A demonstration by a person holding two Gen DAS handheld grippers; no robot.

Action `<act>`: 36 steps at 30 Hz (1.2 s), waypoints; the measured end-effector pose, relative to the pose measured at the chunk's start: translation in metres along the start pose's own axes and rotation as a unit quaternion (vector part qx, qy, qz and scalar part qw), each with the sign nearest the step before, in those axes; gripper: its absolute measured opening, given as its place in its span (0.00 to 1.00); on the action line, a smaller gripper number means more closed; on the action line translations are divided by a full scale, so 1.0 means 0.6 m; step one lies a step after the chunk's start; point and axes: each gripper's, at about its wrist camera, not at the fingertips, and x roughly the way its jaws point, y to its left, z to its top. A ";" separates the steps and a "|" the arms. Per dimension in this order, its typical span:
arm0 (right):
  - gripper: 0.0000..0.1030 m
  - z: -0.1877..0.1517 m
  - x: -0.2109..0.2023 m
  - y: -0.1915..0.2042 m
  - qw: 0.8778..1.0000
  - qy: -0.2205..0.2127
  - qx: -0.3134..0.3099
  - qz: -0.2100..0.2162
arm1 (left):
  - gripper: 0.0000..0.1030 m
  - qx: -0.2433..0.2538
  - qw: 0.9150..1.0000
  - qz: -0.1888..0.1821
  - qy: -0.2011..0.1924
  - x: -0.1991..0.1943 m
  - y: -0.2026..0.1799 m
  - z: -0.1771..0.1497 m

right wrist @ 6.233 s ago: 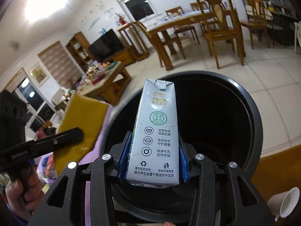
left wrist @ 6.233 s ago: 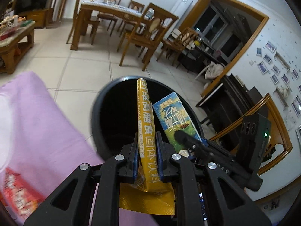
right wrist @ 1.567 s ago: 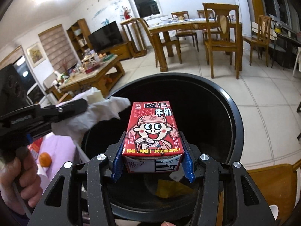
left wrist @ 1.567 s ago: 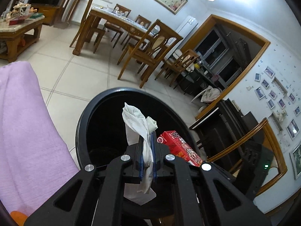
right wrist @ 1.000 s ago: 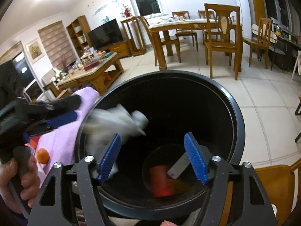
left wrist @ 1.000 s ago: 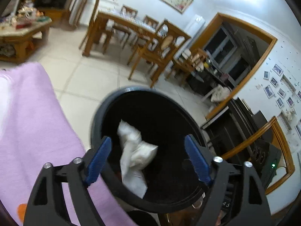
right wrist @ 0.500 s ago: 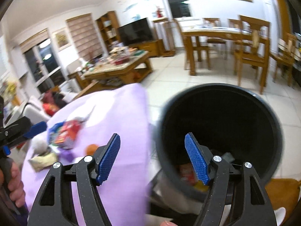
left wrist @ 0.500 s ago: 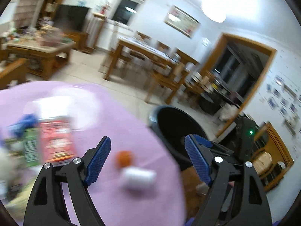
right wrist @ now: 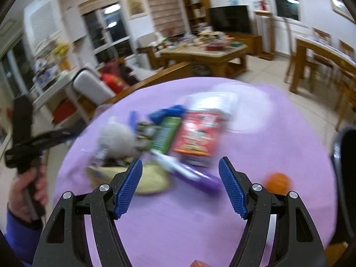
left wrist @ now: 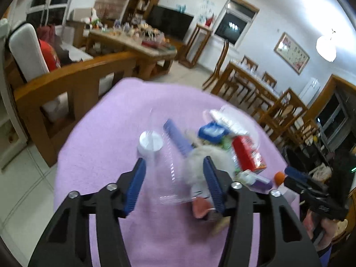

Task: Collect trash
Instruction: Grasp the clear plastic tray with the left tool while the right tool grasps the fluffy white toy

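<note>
The left gripper (left wrist: 174, 183) hangs over the purple bench (left wrist: 106, 155), its jaws closing with a clear plastic cup (left wrist: 160, 166) between them, unpressed; the right gripper (right wrist: 180, 187) has jaws apart and empty; the trash pile (right wrist: 169, 138) lies at its twelve o'clock.

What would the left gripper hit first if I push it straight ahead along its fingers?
Most likely the clear plastic cup lying on the purple cloth: it sits between the fingers of the left gripper, whose jaws are closing. The grey-white wad lies just right of that line. Blur makes depth uncertain.
</note>
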 end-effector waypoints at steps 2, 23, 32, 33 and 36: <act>0.69 0.009 0.022 0.041 1.000 0.006 -0.012 0.014 | 0.40 0.005 1.000 0.000 0.019 0.023 0.001 -0.008; 0.28 0.040 0.165 0.171 0.997 0.056 -0.047 0.035 | 0.04 0.002 0.997 -0.054 0.052 0.030 0.062 -0.037; 0.27 0.045 0.061 0.129 0.998 -0.014 -0.022 0.048 | 0.04 -0.009 0.995 -0.101 0.005 -0.027 0.035 -0.028; 0.27 0.045 0.044 0.118 0.998 -0.023 -0.018 0.047 | 0.04 -0.006 0.995 -0.103 0.003 -0.030 0.026 -0.023; 0.27 0.045 0.001 0.086 0.998 -0.049 -0.002 0.040 | 0.04 0.007 0.993 -0.119 -0.006 -0.040 -0.014 -0.013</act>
